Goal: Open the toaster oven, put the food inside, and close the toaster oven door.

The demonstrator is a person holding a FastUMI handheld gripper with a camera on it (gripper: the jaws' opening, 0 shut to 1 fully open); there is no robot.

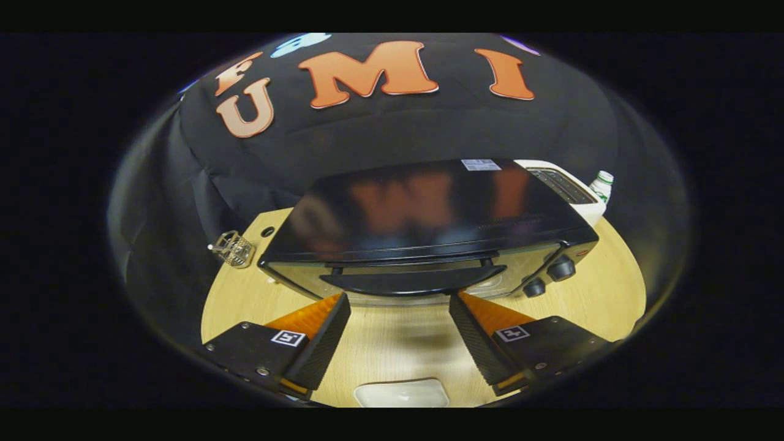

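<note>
Toaster oven [429,214] first: we see it standing on the wooden worktop [392,355], just ahead of us, its glossy black top mirroring the booth wall. Its door [410,285] stands upright against the front, so we read it as closed, with the long dark handle [413,280] running across just beyond the fingertips and two knobs [548,277] at the right end of the front panel.

Our gripper [398,306] has its jaws released and spread wide, grasping nothing; only bare worktop lies between the fingers, and the handle sits beyond the gap.

A pale, rounded object [401,393] lies on the worktop close under the gripper, behind the fingertips. It may be the food or its dish, but we cannot tell which. Through the door glass we cannot make out whether anything is inside.

As a judgement, a closed door and empty jaws fit two stages alike: the oven waiting to be opened, or closed again after loading. If the pale thing is the food, loading is still left.

A small wire basket [234,248] sits off to the left, and a white appliance [566,187] and a bottle [602,187] stand behind the oven.
</note>
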